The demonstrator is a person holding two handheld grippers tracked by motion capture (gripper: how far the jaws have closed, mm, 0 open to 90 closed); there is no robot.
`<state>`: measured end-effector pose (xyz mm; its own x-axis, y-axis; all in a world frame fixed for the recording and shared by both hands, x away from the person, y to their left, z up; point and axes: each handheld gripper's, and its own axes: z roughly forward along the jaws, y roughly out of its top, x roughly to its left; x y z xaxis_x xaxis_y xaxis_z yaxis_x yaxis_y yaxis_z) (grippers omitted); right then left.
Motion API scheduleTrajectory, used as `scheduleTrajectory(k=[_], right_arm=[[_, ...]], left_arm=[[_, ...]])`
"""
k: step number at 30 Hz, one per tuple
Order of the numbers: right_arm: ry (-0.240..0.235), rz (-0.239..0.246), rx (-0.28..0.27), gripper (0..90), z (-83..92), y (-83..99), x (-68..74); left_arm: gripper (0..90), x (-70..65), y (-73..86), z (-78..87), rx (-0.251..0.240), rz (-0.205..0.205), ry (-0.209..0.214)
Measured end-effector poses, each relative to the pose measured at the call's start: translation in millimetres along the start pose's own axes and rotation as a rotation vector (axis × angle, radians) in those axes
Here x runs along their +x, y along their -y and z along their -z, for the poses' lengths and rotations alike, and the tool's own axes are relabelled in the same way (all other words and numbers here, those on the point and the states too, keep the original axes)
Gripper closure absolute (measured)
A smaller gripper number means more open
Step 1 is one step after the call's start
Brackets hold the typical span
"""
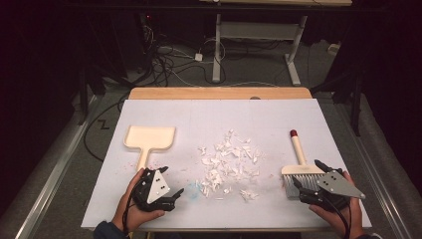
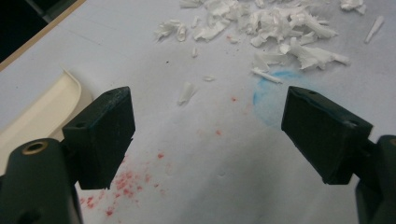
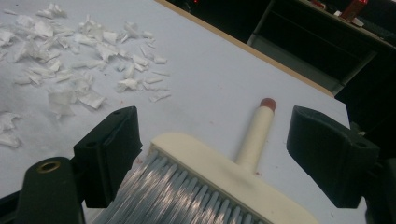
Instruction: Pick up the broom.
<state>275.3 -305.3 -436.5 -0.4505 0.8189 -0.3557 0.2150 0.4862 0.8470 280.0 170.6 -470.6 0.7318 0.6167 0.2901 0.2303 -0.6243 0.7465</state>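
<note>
A cream dustpan lies flat at the left of the white board, its handle toward me; its rim shows beside the left jaw. A pile of white paper scraps is spread over the middle. A cream brush with grey bristles and a red-tipped handle lies at the right. My left gripper is open over bare board, just right of the dustpan handle. My right gripper is open, its jaws either side of the brush head, not touching it.
The white board covers a wooden table whose edge shows at the back. Red specks and a blue smudge mark the board near the left gripper. Cables and a desk frame stand on the floor beyond.
</note>
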Motion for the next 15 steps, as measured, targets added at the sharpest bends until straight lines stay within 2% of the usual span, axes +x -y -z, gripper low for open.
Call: scheduleTrajectory(k=[5, 7, 11, 15], right_arm=[[0.01, -0.001, 0.001, 18.6, 0.1, 0.7, -2.7], [0.019, -0.018, -0.003, 18.8, -0.2, 0.2, -6.0], [0.034, -0.008, 0.013, 18.7, -3.0, -1.0, -9.6], [0.066, -0.04, 0.04, 21.4, -6.3, -3.4, -18.8]], left_arm=[[16.4, -2.9, -0.8, 0.0, 0.003, -0.011, 0.004], [16.4, -4.0, -1.2, -0.3, 0.007, -0.021, 0.007], [16.4, -4.3, -0.5, -1.5, 0.011, -0.03, 0.014], [16.3, -5.6, 0.4, 0.0, 0.012, -0.03, 0.015]])
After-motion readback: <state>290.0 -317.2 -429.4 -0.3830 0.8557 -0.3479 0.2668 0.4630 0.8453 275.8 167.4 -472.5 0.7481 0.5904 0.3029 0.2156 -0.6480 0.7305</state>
